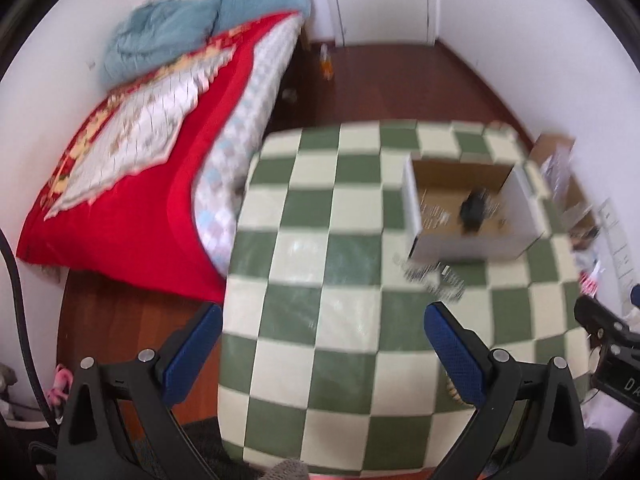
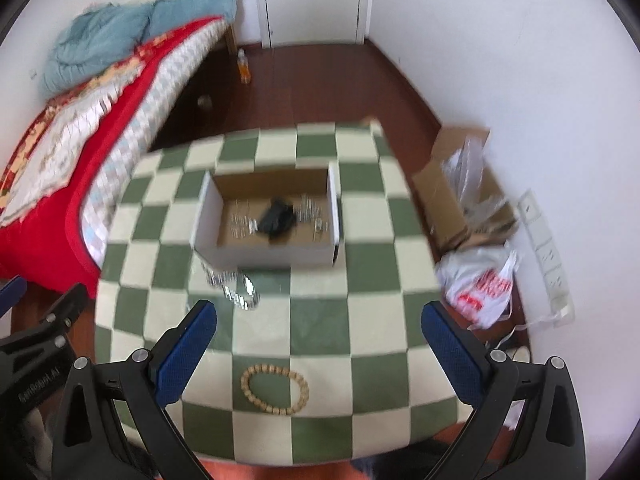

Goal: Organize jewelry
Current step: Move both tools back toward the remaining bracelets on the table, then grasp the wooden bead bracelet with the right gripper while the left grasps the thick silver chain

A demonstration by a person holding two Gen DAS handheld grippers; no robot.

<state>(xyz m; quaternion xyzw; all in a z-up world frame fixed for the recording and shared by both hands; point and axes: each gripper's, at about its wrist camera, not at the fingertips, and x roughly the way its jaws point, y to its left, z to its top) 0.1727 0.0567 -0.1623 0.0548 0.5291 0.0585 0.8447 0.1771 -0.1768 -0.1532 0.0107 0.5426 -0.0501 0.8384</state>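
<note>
Jewelry sits on the checkered table [image 2: 360, 320], some already in the open box [image 2: 268, 256]: a silvery chain [image 2: 236, 288] lies just before it, a bead bracelet [image 2: 275, 389] nearer, directly between the right gripper's [image 2: 320, 344] spread fingers; the left gripper [image 1: 324, 352] also gapes empty.

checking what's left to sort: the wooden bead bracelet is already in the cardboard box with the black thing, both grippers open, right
Not quite. The right wrist view shows the wooden bead bracelet lying on the checkered cloth, near the table's front edge, well outside the cardboard box. The black item is in the box, and both the left hand-held gripper and right hand-held gripper are open.
</note>
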